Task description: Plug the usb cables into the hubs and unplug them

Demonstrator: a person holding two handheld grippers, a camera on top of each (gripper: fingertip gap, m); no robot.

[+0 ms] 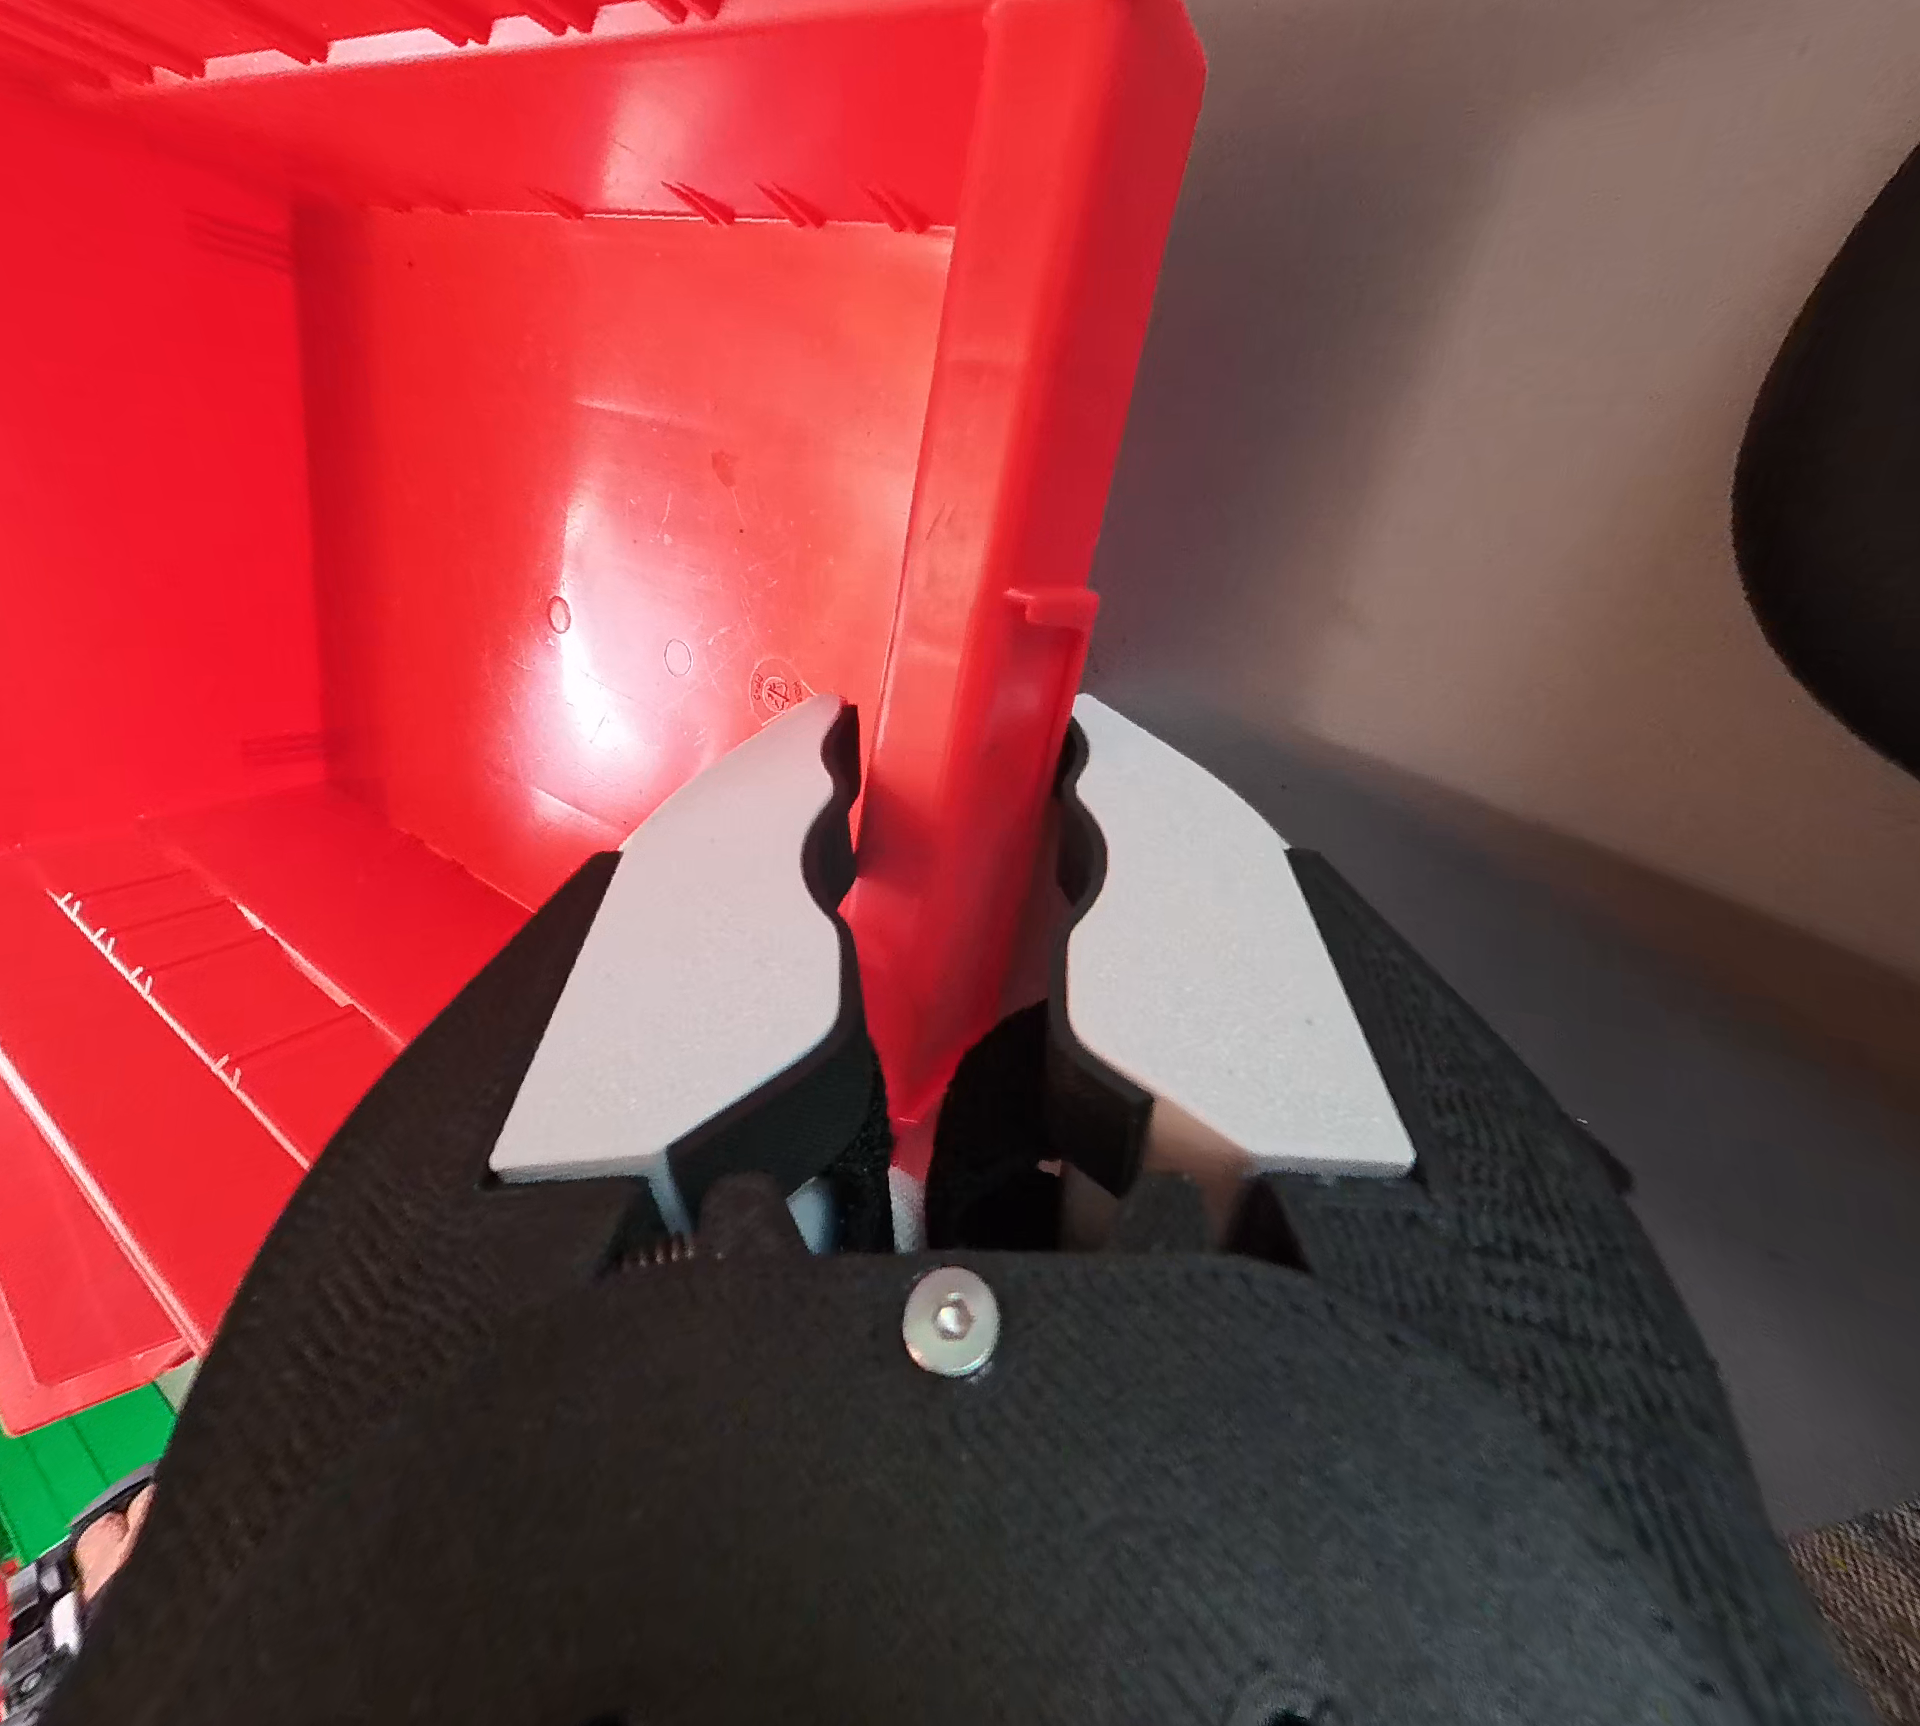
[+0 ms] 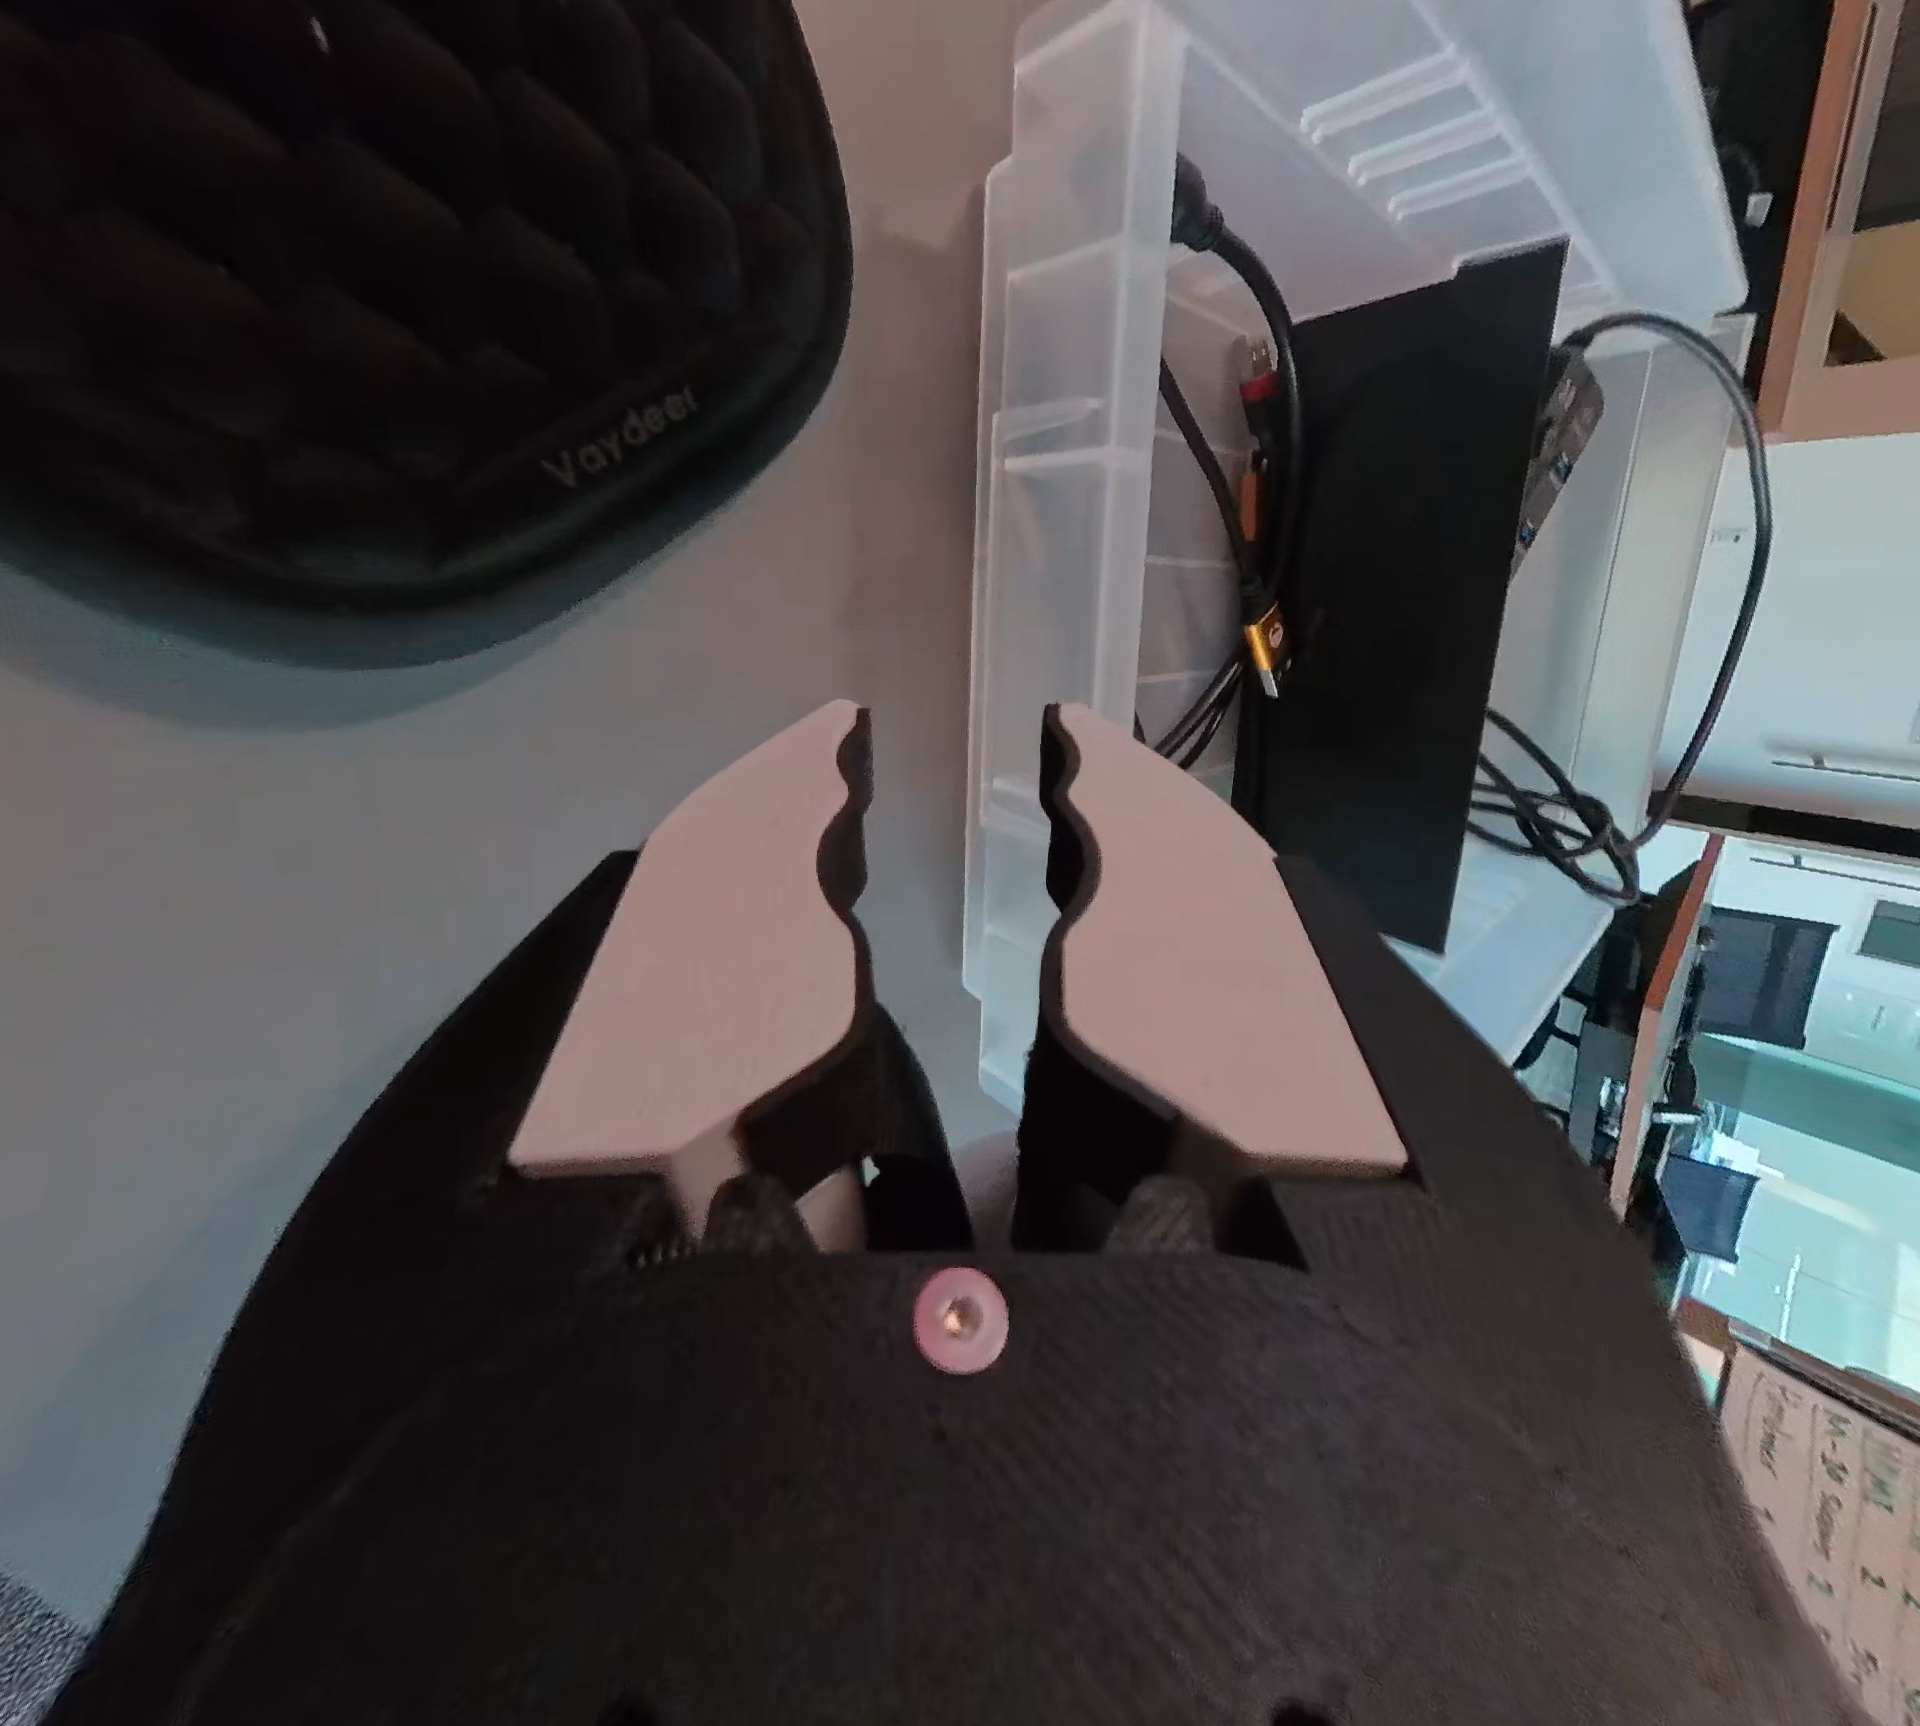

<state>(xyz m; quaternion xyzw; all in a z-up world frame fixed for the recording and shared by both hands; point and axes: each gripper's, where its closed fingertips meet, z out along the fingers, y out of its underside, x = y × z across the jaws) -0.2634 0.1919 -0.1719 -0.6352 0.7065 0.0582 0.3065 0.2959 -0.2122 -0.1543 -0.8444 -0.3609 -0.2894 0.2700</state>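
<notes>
On the pale counter [image 2: 416, 949], the work sits at a handling step rather than at plugging itself. The left gripper [image 1: 961, 803] has its fingers narrowed onto the side wall of a red bin [image 1: 966, 533], one finger inside and one outside; the wall fills the gap between them, so I judge it gripped. The bin's inside shows bare in this view, with a green bin [image 1: 83, 1458] just visible at the lower left edge.

The right gripper [image 2: 956, 803] hovers over the counter with its fingers moderately apart and nothing between them. Just ahead and to its right lies a clear plastic bin [image 2: 1070, 450], in which the usb cables [image 2: 1262, 471] rest: black leads, one with an orange-gold plug [image 2: 1270, 642], another with a red-banded plug, lying against a black divider [image 2: 1403, 585]. A hub [image 2: 1569, 429] appears beyond the divider at the bin's far wall, with a lead looping out of it, though its ports are too small to read. A black quilted cushion [image 2: 364, 222] lies well apart at the left.

The next move probably calls for the right fingers to reach into the clear bin and close on one plug body, squarely enough to align it with a hub port.
</notes>
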